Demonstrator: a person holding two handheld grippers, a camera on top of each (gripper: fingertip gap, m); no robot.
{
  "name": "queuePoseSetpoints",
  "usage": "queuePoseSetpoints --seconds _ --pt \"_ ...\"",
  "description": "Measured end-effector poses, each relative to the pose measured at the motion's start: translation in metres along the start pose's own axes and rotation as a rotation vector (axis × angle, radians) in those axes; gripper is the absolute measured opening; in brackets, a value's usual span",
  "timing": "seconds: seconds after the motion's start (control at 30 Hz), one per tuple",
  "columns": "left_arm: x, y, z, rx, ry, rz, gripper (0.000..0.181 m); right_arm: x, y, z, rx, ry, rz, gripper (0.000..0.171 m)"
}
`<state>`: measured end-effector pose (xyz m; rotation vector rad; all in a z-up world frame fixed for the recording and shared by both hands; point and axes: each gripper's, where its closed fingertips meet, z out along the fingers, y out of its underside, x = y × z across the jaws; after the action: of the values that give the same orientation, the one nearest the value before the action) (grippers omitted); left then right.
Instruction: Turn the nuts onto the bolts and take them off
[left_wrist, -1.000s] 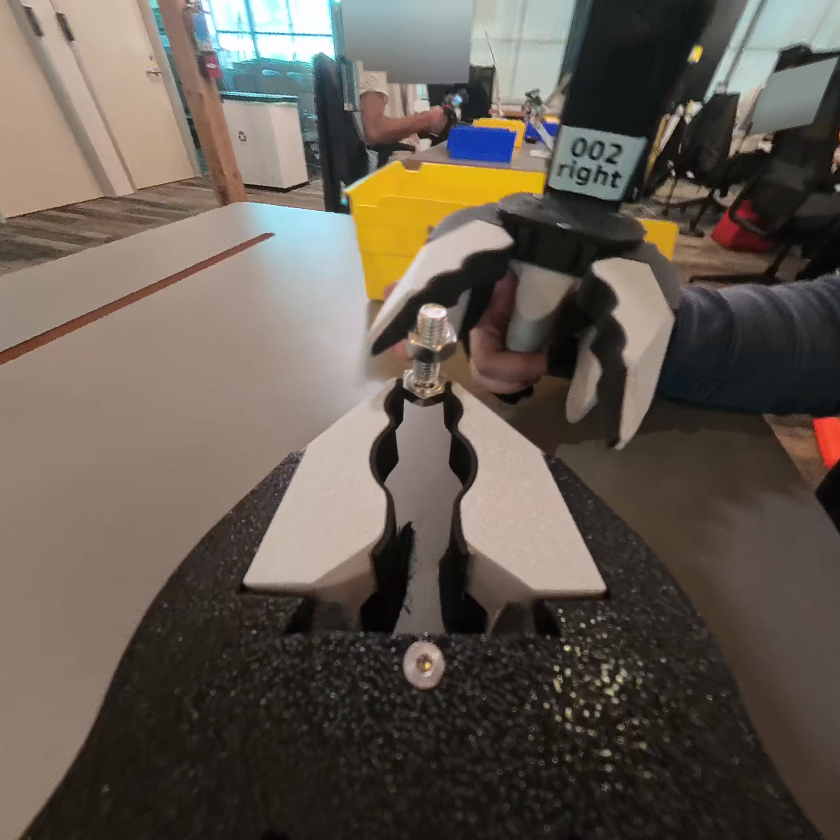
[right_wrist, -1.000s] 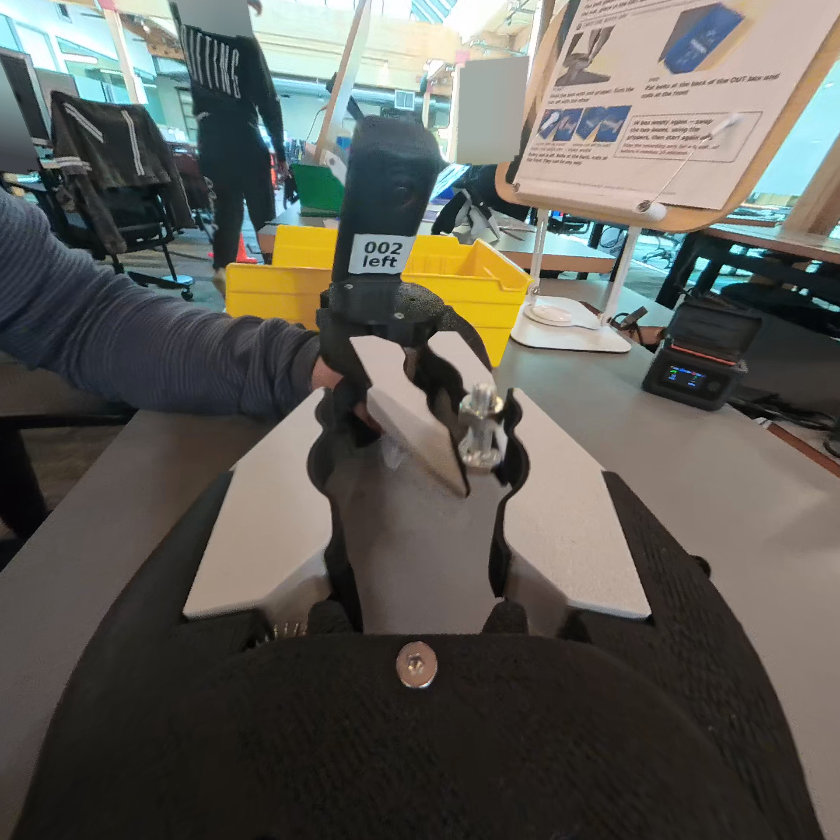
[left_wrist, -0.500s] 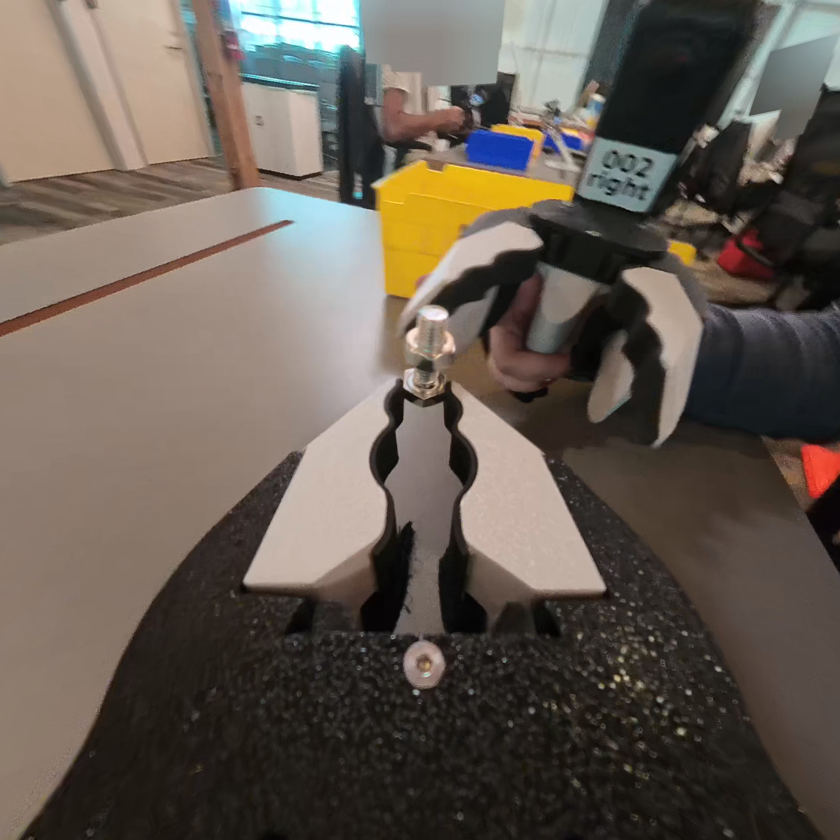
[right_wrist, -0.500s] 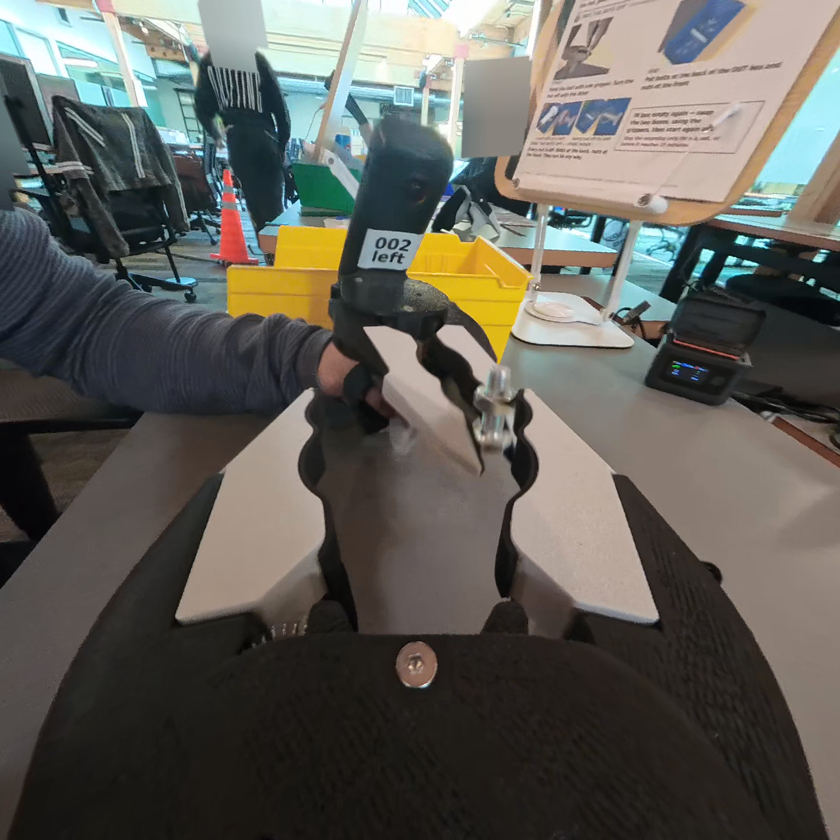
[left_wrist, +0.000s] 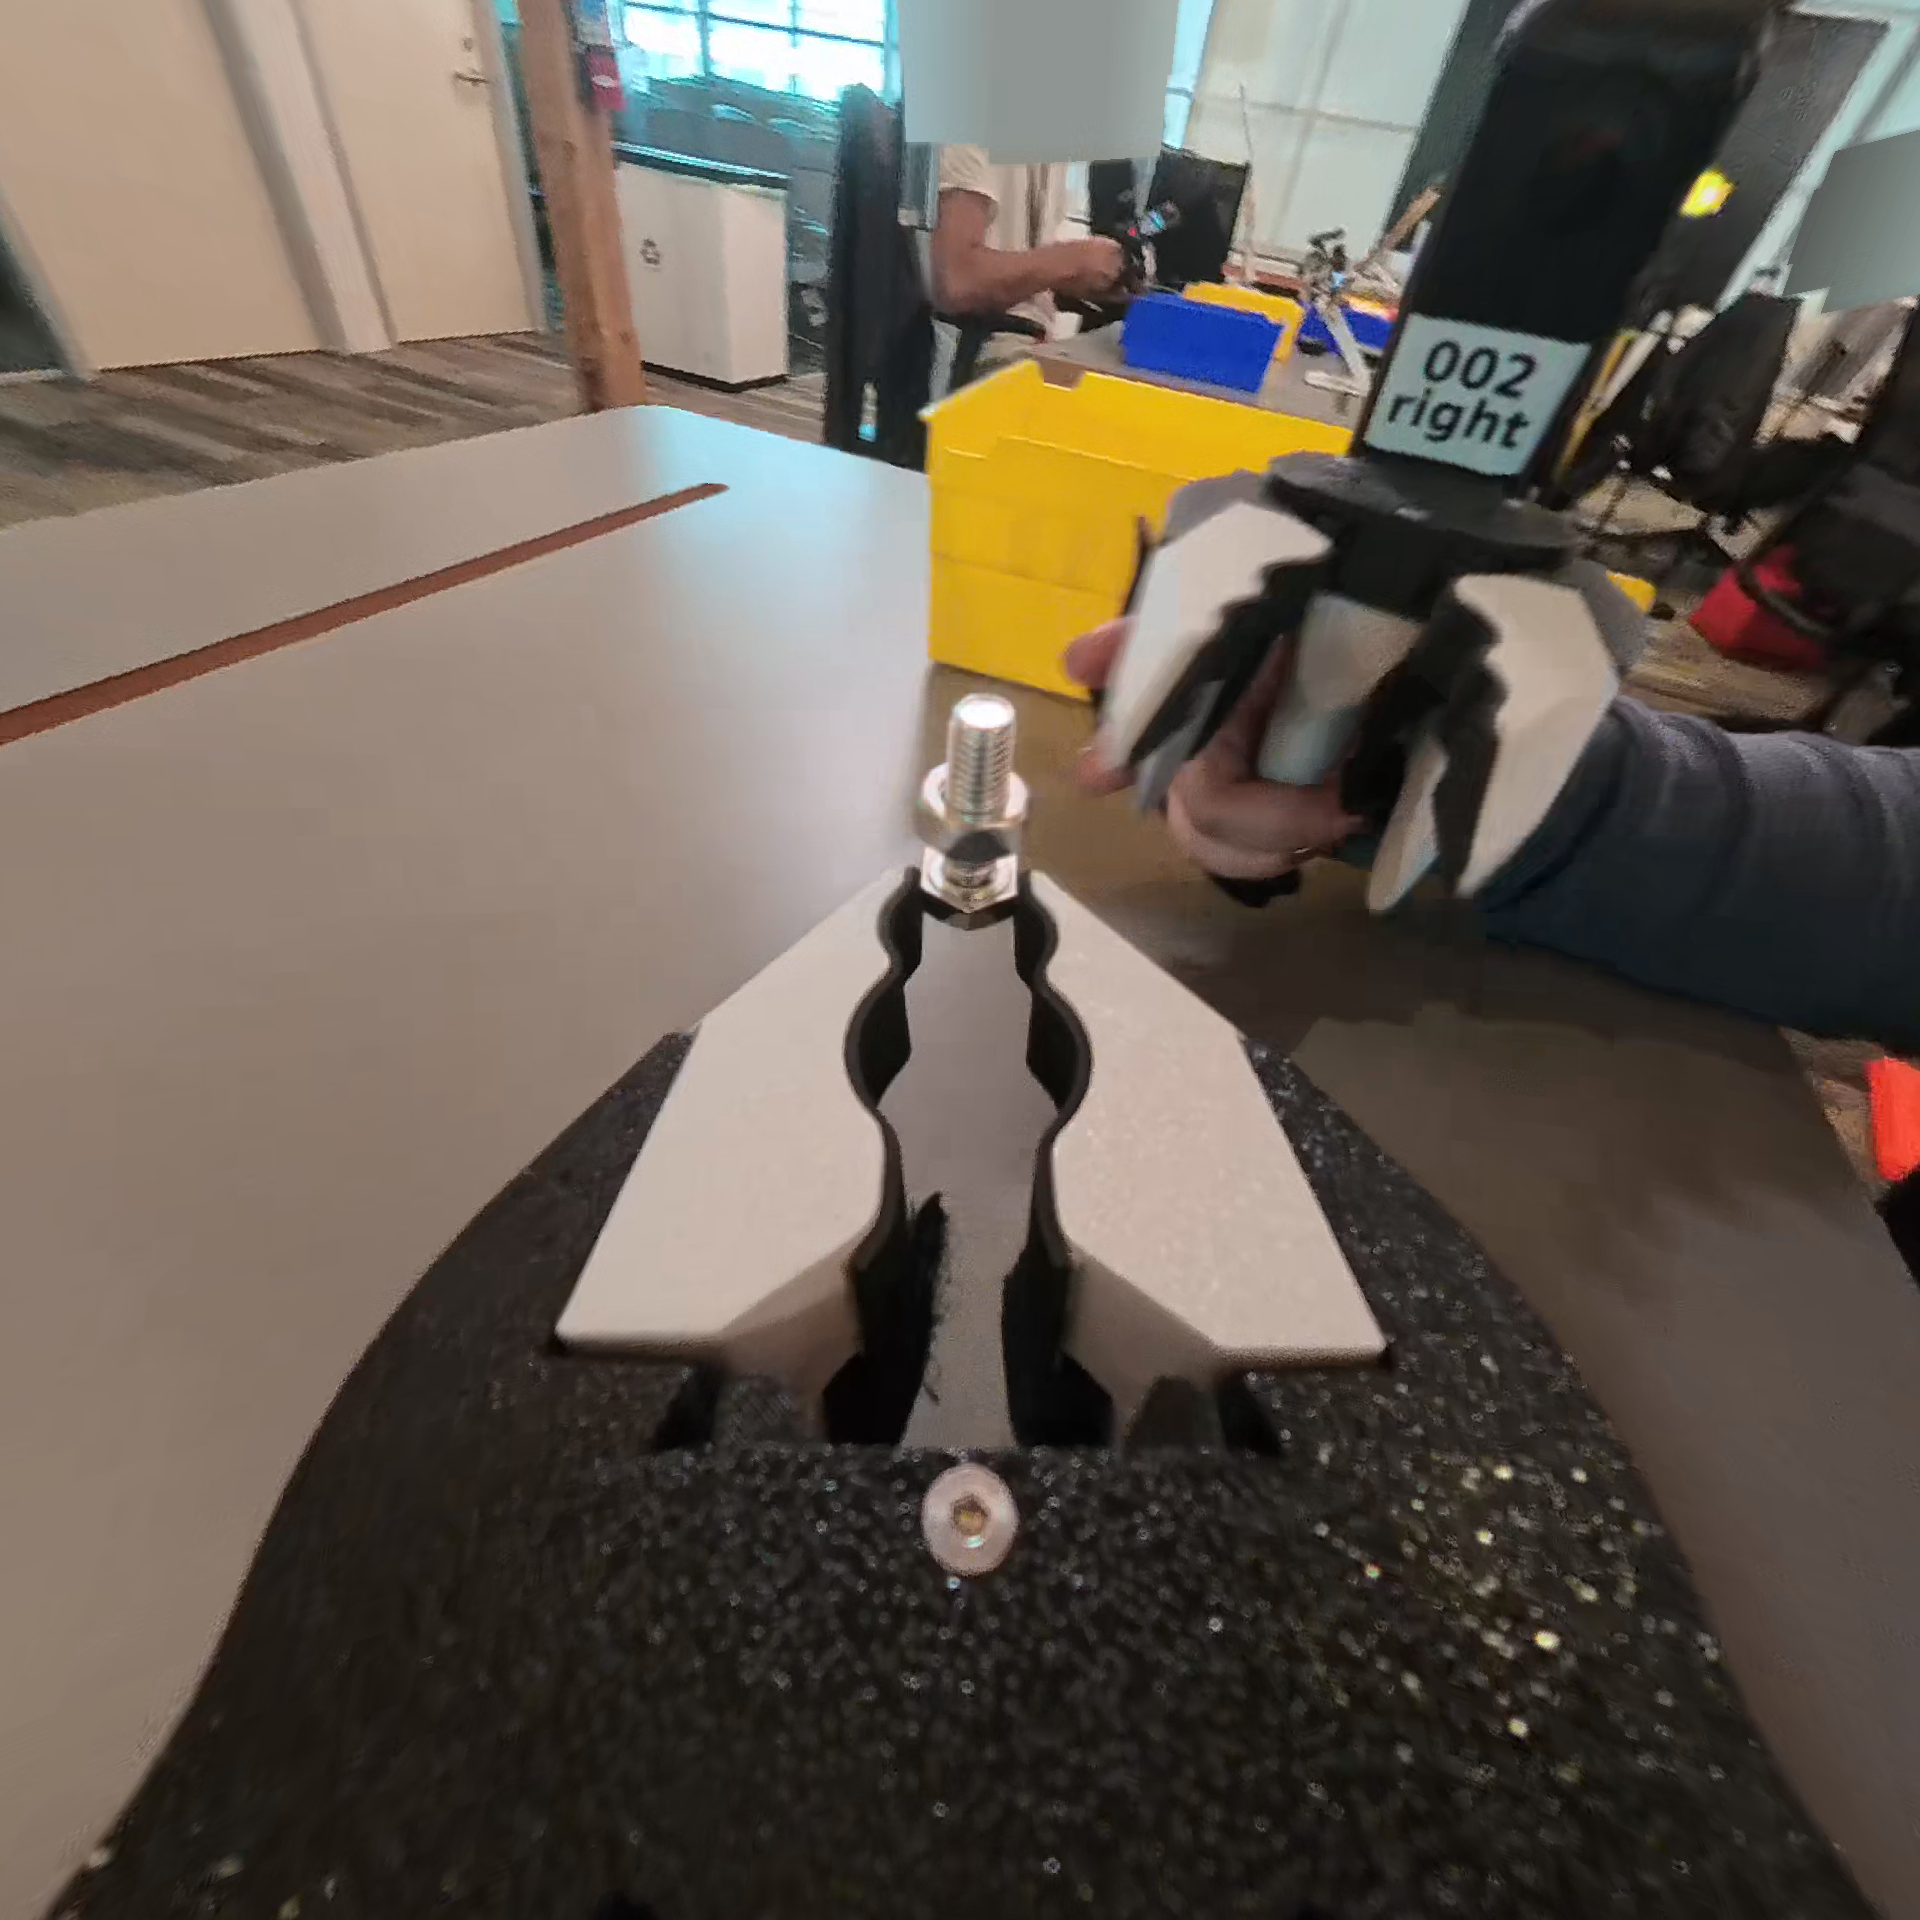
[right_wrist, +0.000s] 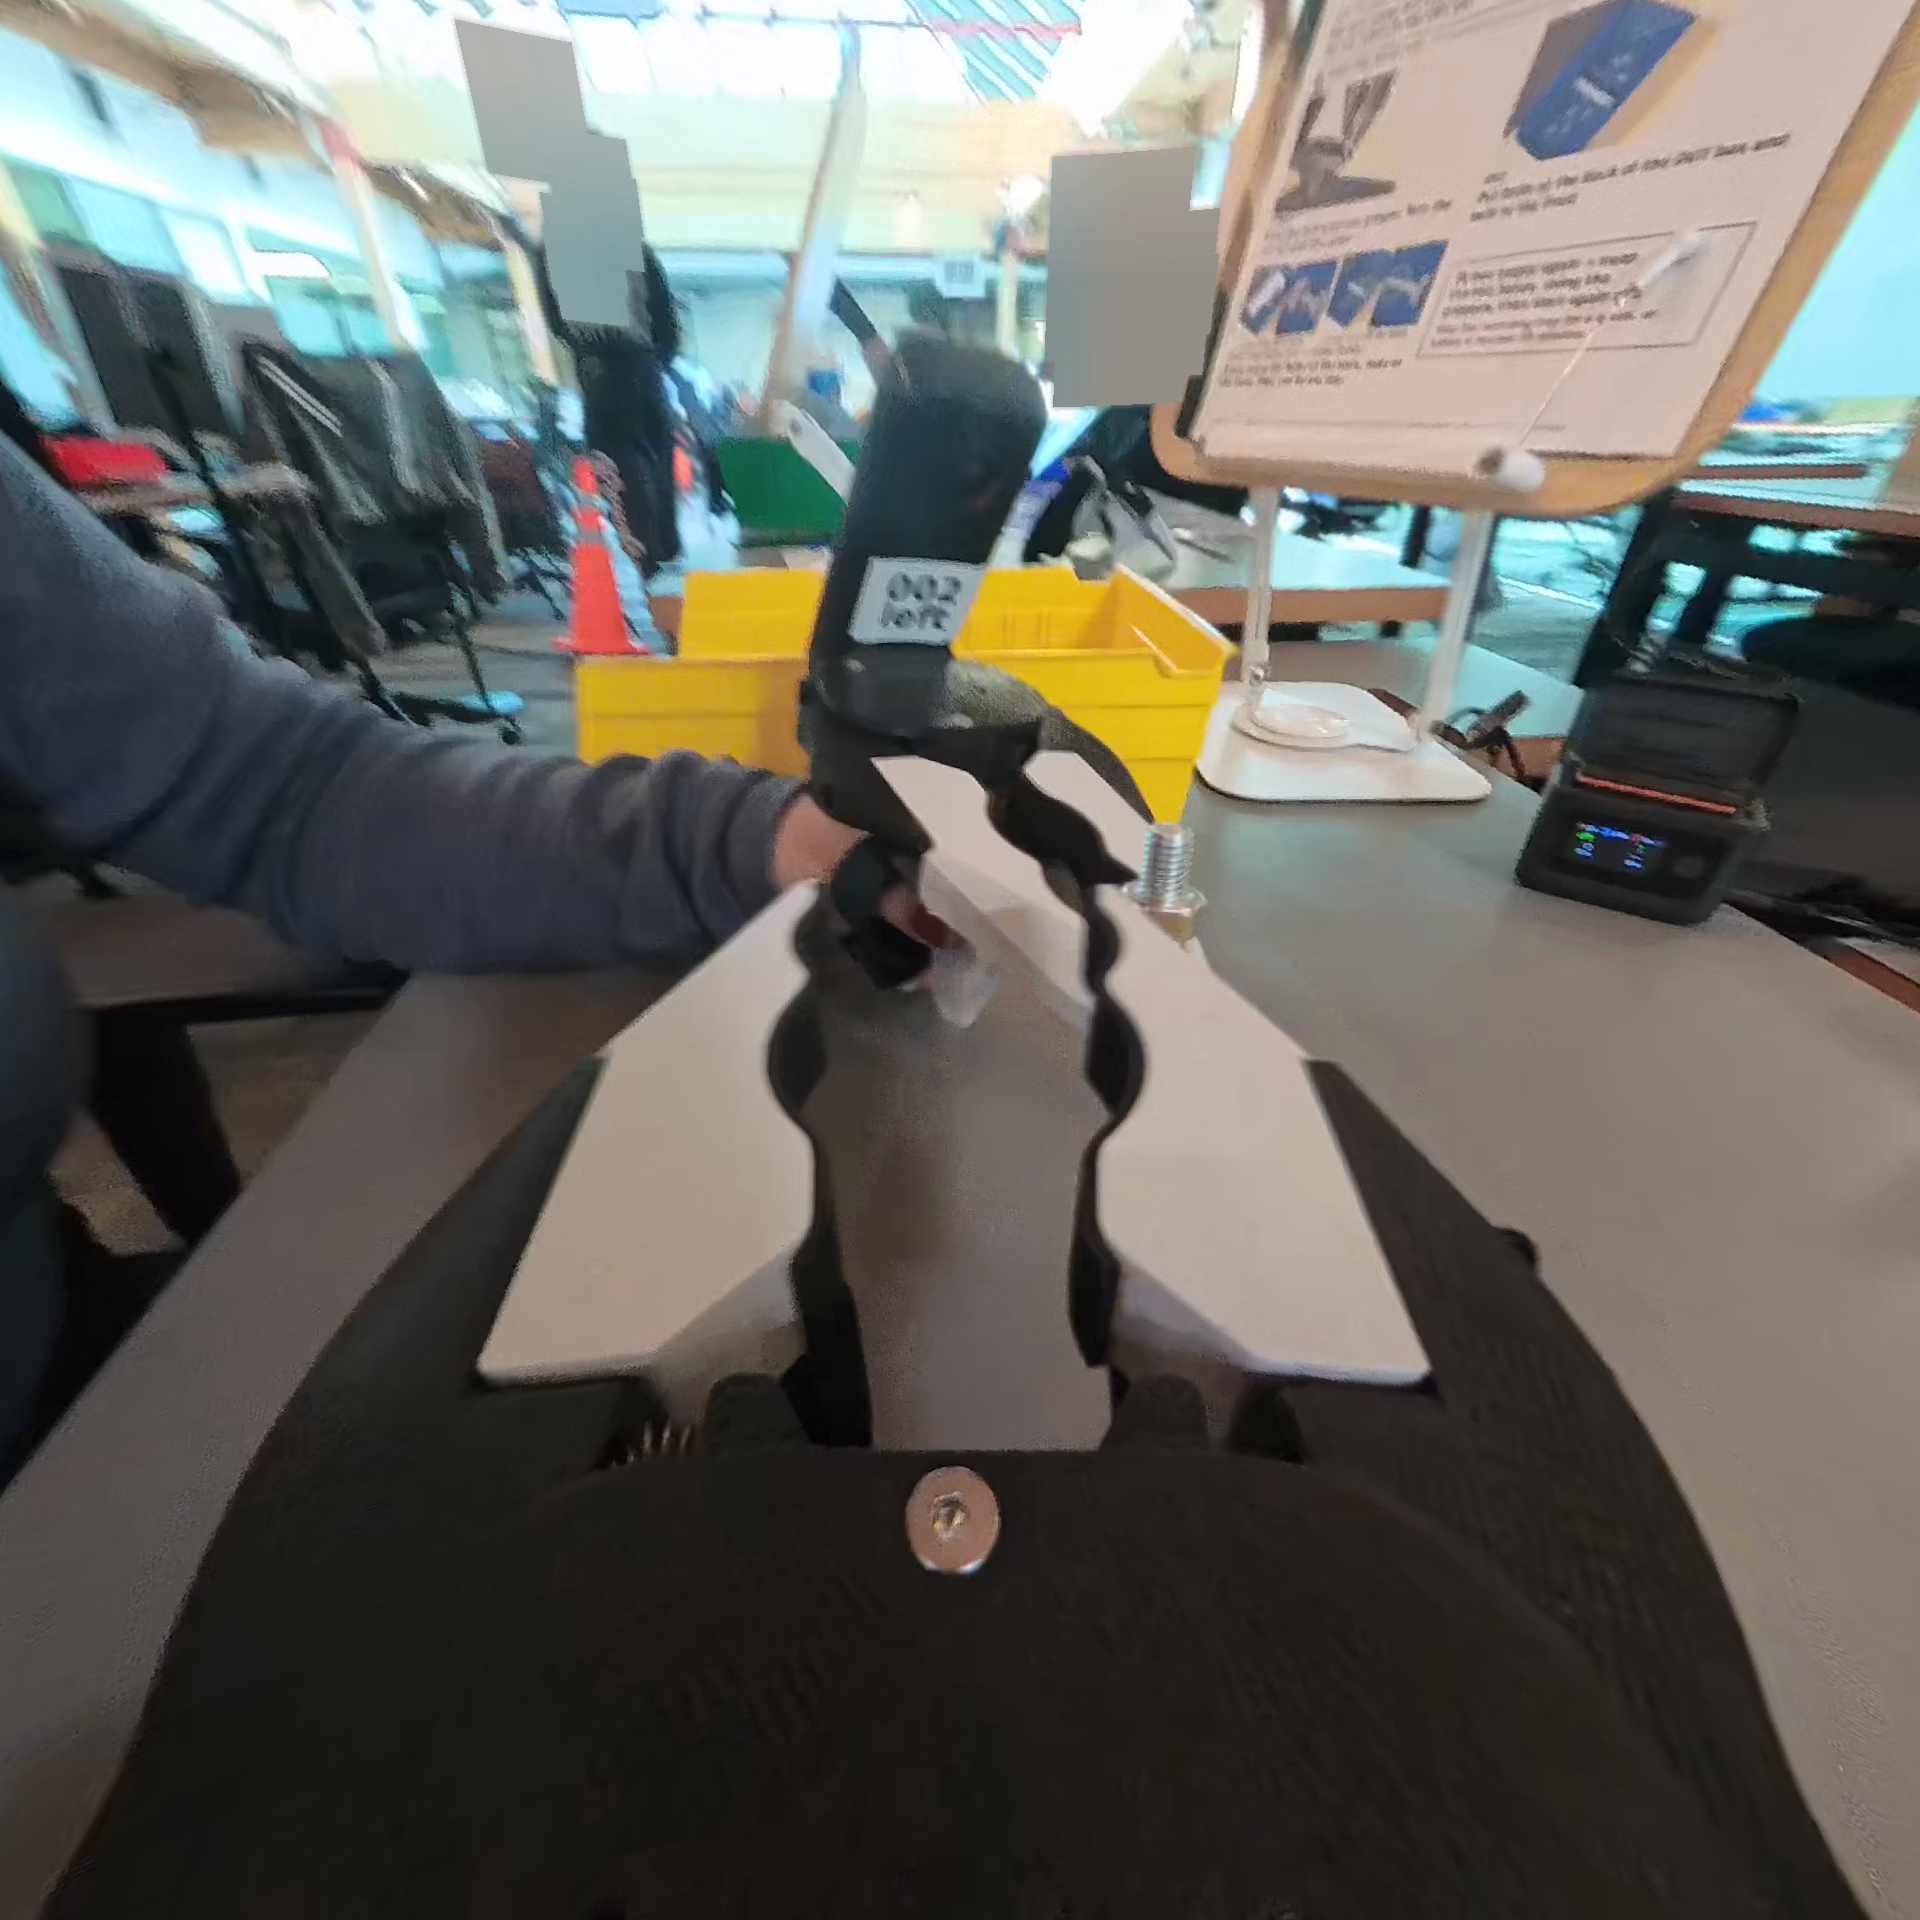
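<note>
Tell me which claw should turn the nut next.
Right. The left claw is shut on the bolt, holding it upright by its head, so it is occupied. The right claw is open, empty and off to the side, free to close on the nut partway down the thread.

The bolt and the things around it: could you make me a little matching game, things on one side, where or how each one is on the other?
Things:
1. bolt
2. nut
3. left gripper
4. right gripper
5. yellow bins

States:
A. open, holding nothing
B. threaded partway down the shaft
C. standing on the table behind both grippers
D. shut on the bolt's head
E. upright, threaded end on top

Pairs: 1-E, 2-B, 3-D, 4-A, 5-C
</note>
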<state>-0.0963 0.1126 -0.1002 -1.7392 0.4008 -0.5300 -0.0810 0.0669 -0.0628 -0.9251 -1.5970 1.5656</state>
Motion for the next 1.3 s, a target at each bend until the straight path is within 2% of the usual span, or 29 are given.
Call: queuePoseSetpoints --seconds 0.1,0.27,0.47,0.53,0.6,0.7,0.77,0.87,0.93,0.97,1.03,1.17,1.2,1.23,1.3 --pt "0.002 0.001 0.000 -0.019 -0.005 0.057 0.015 0.020 -0.012 -0.011 0.074 0.108 0.014 0.040" --pt "0.016 0.011 0.010 -0.085 0.019 0.146 0.016 0.028 0.001 -0.004 0.001 0.192 -0.042 0.027" --pt "0.020 -0.001 0.011 0.005 0.002 0.171 0.018 0.029 0.002 -0.004 -0.041 0.203 -0.054 0.011" --pt "0.007 -0.006 0.010 0.030 -0.111 0.216 0.060 0.031 -0.007 -0.010 -0.049 0.237 -0.075 0.008" --pt "-0.003 -0.010 0.009 0.058 -0.199 0.246 0.103 0.027 -0.035 -0.024 -0.032 0.299 -0.117 0.008" --pt "-0.008 -0.018 0.005 0.132 -0.261 0.275 0.110 0.013 -0.079 -0.072 -0.119 0.432 -0.210 0.008" --pt "-0.011 -0.022 0.003 0.153 -0.304 0.288 0.112 0.012 -0.082 -0.127 -0.347 0.555 -0.221 0.008" --pt "-0.010 -0.024 0.003 0.164 -0.318 0.305 0.112 0.033 -0.046 -0.248 -0.798 0.836 -0.053 0.008" --pt "-0.012 -0.023 0.004 0.155 -0.326 0.308 0.111 0.037 0.000 -0.319 -1.074 0.908 0.193 0.008" --pt "-0.012 -0.023 0.004 0.154 -0.332 0.308 0.111 0.036 0.023 -0.343 -1.181 0.891 0.294 0.008" --pt "-0.013 -0.023 0.004 0.158 -0.331 0.302 0.110 0.036 0.062 -0.367 -1.300 0.817 0.409 0.008" --pt "-0.014 -0.021 0.003 0.150 -0.329 0.283 0.110 0.039 0.104 -0.374 -1.317 0.756 0.534 0.008" --pt "-0.014 -0.020 0.003 0.146 -0.328 0.270 0.109 0.041 0.107 -0.371 -1.292 0.753 0.536 0.012" --pt "-0.014 -0.018 0.004 0.135 -0.318 0.244 0.109 0.042 0.109 -0.369 -1.275 0.750 0.540 0.027" --pt "-0.013 -0.014 0.007 0.108 -0.281 0.163 0.112 0.050 0.093 -0.375 -1.229 0.855 0.496 0.040"
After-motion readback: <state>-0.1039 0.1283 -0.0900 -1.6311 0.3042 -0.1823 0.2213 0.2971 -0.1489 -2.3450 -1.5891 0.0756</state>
